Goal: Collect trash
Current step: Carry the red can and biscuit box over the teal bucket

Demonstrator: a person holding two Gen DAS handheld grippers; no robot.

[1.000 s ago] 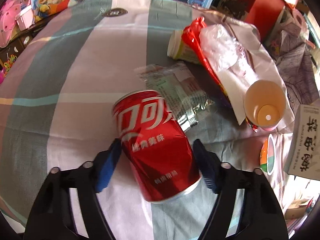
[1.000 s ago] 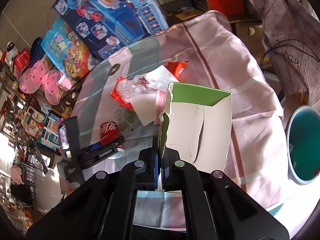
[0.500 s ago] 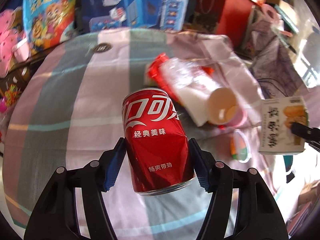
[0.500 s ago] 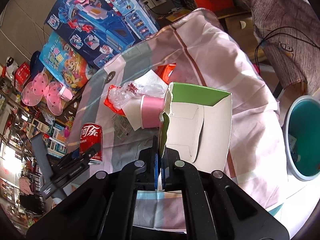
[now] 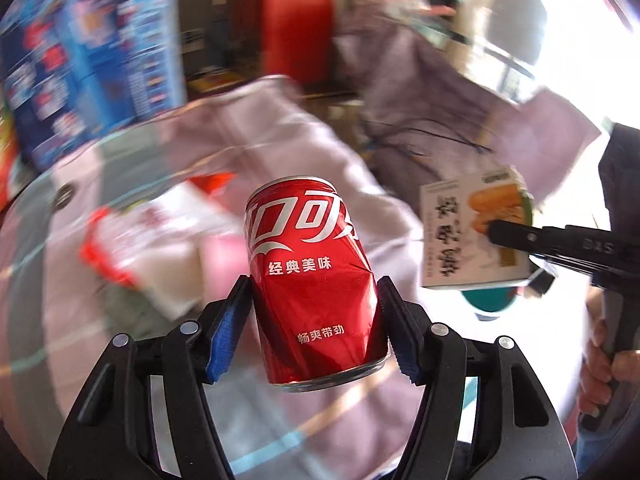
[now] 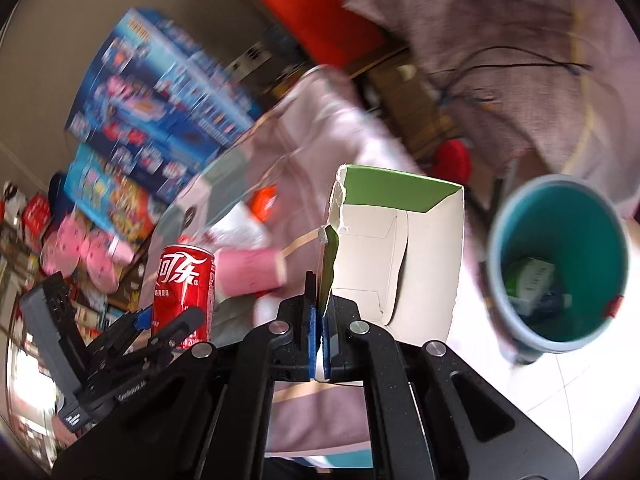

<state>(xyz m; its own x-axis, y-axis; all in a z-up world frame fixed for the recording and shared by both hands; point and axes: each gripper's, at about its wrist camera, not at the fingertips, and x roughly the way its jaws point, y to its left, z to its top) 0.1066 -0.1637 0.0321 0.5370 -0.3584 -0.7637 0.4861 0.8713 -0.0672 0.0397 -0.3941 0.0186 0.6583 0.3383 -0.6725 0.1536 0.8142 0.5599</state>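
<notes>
My left gripper (image 5: 314, 320) is shut on a dented red cola can (image 5: 312, 272), held in the air above the striped tablecloth (image 5: 280, 120); the can (image 6: 184, 280) also shows at the left of the right wrist view. My right gripper (image 6: 319, 320) is shut on the torn wall of an open white and green carton (image 6: 396, 256), which appears printed-side on in the left wrist view as the carton (image 5: 460, 232). A teal bin (image 6: 560, 256) with some trash in it stands on the floor to the right of the carton.
Left on the cloth are a pink paper cup (image 6: 248, 272), white and red plastic wrappers (image 5: 152, 240) and other litter. Toy boxes (image 6: 160, 120) line the back. A cloth-draped piece of furniture with cables (image 6: 500, 60) stands beyond the table. A hand (image 5: 608, 360) holds the right gripper.
The left gripper closed on the can, lifted it off the cloth and swung right. The right gripper carried the carton right, and the teal bin came further into view.
</notes>
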